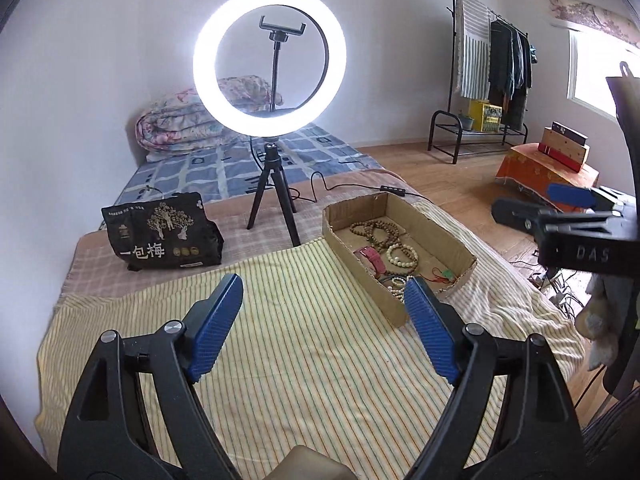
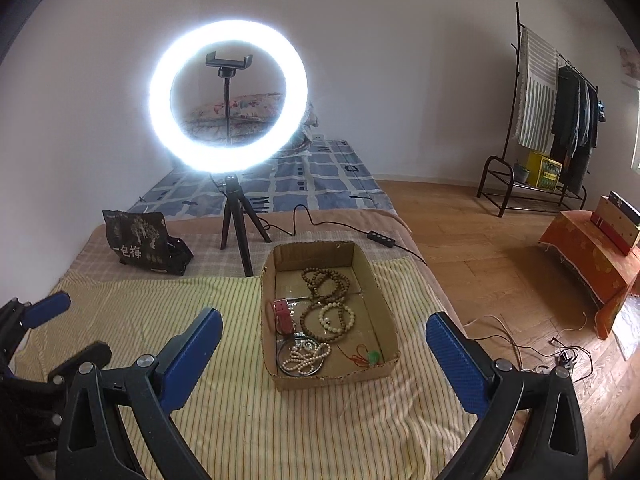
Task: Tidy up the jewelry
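Observation:
A shallow cardboard box (image 2: 360, 254) (image 1: 440, 236) sits on a striped yellow cloth (image 2: 240, 420) (image 1: 300, 360). Inside lie brown wooden bead strands (image 2: 326, 288) (image 1: 374, 230), a cream bead bracelet (image 2: 338, 318) (image 1: 402, 256), a pink watch strap (image 2: 282, 314) (image 1: 372, 258), a white bead string over a dark bangle (image 2: 302, 356), and a green charm on red cord (image 2: 372, 357) (image 1: 446, 275). My left gripper (image 1: 324, 328) is open and empty above the cloth, left of the box. My right gripper (image 2: 324, 364) is open and empty, jaws either side of the box's near end.
A lit ring light on a black tripod (image 2: 228, 96) (image 1: 270, 60) stands behind the box, its cable and controller (image 2: 380, 237) trailing right. A black snack bag (image 2: 146, 242) (image 1: 160, 232) lies at the back left. Beyond are bedding, a clothes rack (image 2: 560, 120), and floor cables.

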{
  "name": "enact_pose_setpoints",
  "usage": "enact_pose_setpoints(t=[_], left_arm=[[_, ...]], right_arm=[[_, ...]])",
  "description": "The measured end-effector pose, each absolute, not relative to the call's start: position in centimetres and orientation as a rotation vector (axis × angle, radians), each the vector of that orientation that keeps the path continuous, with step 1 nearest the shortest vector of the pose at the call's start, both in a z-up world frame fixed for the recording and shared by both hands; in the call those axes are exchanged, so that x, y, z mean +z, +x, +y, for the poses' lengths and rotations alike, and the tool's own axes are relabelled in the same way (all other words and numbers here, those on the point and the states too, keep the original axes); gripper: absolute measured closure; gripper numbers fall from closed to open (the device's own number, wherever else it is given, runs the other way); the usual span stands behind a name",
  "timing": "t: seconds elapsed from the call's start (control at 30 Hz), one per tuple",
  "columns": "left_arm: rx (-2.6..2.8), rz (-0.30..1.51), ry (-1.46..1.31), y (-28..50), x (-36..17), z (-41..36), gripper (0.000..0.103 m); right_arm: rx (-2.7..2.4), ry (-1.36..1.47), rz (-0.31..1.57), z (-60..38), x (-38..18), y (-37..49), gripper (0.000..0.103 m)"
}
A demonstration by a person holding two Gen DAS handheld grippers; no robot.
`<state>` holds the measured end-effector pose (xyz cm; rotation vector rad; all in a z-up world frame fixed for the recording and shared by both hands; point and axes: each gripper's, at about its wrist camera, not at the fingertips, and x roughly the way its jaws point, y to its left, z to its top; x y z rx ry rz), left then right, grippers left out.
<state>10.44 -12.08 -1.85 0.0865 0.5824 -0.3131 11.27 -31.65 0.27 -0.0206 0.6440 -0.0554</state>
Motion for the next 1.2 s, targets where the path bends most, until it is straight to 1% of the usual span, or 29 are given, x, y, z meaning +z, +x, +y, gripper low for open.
enact_pose_setpoints(t=[0.2, 0.27, 0.3, 0.33, 0.47, 1.2], left_arm=[[-0.300, 0.599, 0.106, 10.4, -2.0, -12.3, 0.016], [-0.298, 0.594, 0.114, 10.2, -2.0, -12.4, 0.012], [-0.303, 0.586, 0.116, 10.0, -1.9, -12.4, 0.007], [-0.305, 0.574, 0.119, 9.8, -1.8, -12.5, 0.004], [-0.297, 0.552, 0.121, 9.3, -1.4, -12.5, 0.000], [-0.291, 0.561, 0.132, 9.2, -1.5, -12.8, 0.000]], right_arm=[[-0.067, -0.007, 0.643, -31.6, -0.9, 9.7, 0.000], [-0.072, -0.005, 0.644, -31.6, -1.2, 9.3, 0.000], [-0.076, -0.007, 0.640, -31.5, -1.2, 9.2, 0.000], [-0.082, -0.012, 0.632, -31.5, -1.3, 9.0, 0.000], [-0.120, -0.013, 0.585, -31.5, -1.4, 8.5, 0.000], [-0.136, 0.039, 0.616, -31.6, -2.8, 9.4, 0.000]])
